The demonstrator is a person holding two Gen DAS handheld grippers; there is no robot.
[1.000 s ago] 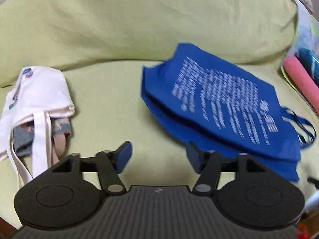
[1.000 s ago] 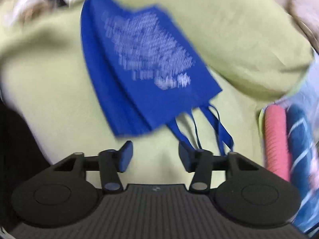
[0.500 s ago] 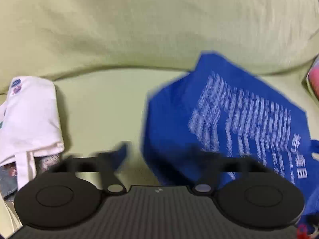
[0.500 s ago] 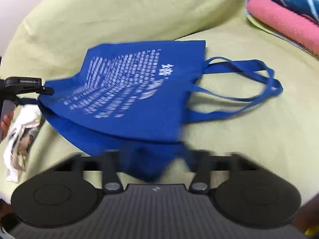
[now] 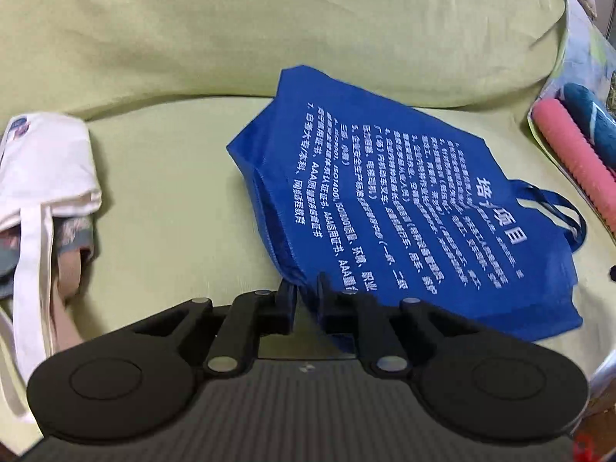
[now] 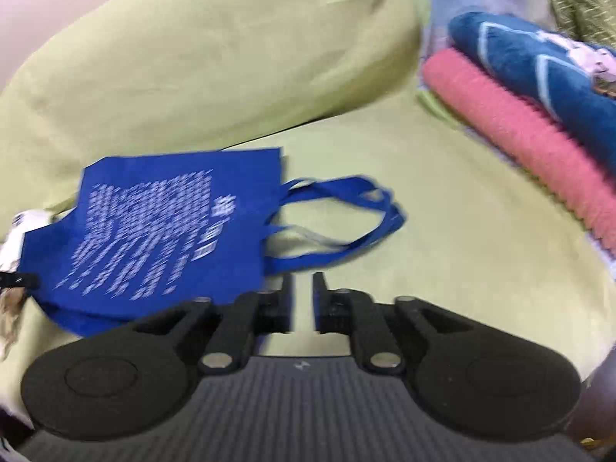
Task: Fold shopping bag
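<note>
Green sofa [image 5: 161, 200] w/ big back cushion [image 5: 269, 27]. Blue shopping bag [image 5: 404, 208] lies flat on seat, handles [image 6: 346, 211] trailing twd rolled towels [image 6: 539, 115]. White bag [image 5: 42, 177] well apart, far side. Left gripper [image 5: 306, 288]: jaws narrow, opening, bag's near corner between them. Right gripper [image 6: 302, 285]: narrow gap, opening, nothing between, just beside handles.

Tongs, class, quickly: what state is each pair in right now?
Left tongs: opening, blue printed fabric shopping bag edge between them, barely gripped.
Right tongs: opening, nothing between them, beside the bag's handles.
</note>
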